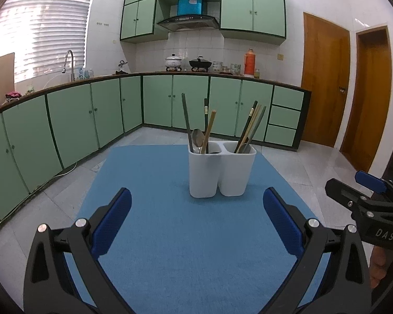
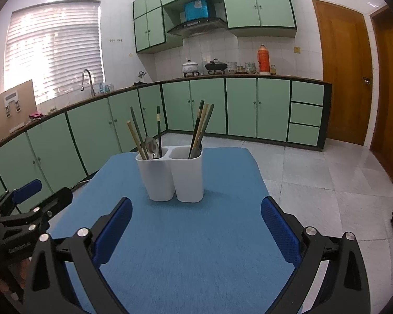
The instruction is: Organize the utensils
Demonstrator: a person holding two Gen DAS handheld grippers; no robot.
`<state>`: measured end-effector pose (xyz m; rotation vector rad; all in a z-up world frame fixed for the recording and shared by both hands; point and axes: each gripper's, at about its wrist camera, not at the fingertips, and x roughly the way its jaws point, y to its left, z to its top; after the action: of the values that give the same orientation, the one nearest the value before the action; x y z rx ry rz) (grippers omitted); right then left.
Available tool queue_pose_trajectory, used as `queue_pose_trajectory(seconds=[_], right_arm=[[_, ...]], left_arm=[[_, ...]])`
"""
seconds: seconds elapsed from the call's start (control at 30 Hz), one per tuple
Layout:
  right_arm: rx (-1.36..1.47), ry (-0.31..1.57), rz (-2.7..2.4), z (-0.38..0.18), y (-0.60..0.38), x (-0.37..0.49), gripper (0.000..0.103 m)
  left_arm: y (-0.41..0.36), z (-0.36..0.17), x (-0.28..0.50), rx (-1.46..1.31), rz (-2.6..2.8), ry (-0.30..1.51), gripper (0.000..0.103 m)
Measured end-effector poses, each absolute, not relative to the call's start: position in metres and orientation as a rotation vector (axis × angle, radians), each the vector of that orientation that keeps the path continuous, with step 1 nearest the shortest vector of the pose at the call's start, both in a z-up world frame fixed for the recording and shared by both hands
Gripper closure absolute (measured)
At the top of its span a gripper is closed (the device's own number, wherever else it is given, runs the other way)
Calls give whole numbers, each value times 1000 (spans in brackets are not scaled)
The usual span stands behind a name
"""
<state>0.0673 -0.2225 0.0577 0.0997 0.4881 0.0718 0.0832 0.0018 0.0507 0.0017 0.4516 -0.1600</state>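
1. Both sets of jaws are spread wide with nothing between them: the left gripper (image 1: 196, 219) and the right gripper (image 2: 196, 222) each hang above the near part of the blue mat (image 1: 170, 235).
2. That mat covers the desk; its left, right and far edges show, with pale tiled floor (image 2: 314, 183) beyond them and green cabinets (image 1: 73, 120) well back along the far and left walls.
3. Between the jaws and the holder the mat lies bare, so open room runs straight ahead of each gripper.
4. Seen from the left wrist, the right gripper sits off the mat's right edge, well apart; seen from the right wrist, the left gripper sits off the mat's left edge.
5. A white two-compartment holder (image 1: 221, 172) stands upright on the far half of the mat, ahead of both grippers and touching neither.
6. Its left compartment holds chopsticks (image 1: 209, 130) and a metal spoon (image 1: 197, 138); its right compartment holds a leaning bundle of chopsticks.
7. From the left wrist the holder lies slightly right of centre between the jaws; from the right wrist, slightly left.
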Motion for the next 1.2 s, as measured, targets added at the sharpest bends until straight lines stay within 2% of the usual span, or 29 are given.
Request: queue_pose_trajectory(seconds=[1.2], right_arm=[[67,512,87,60,-213,76,6]], left_arm=[[2,55,87,-18,-159,463,6]])
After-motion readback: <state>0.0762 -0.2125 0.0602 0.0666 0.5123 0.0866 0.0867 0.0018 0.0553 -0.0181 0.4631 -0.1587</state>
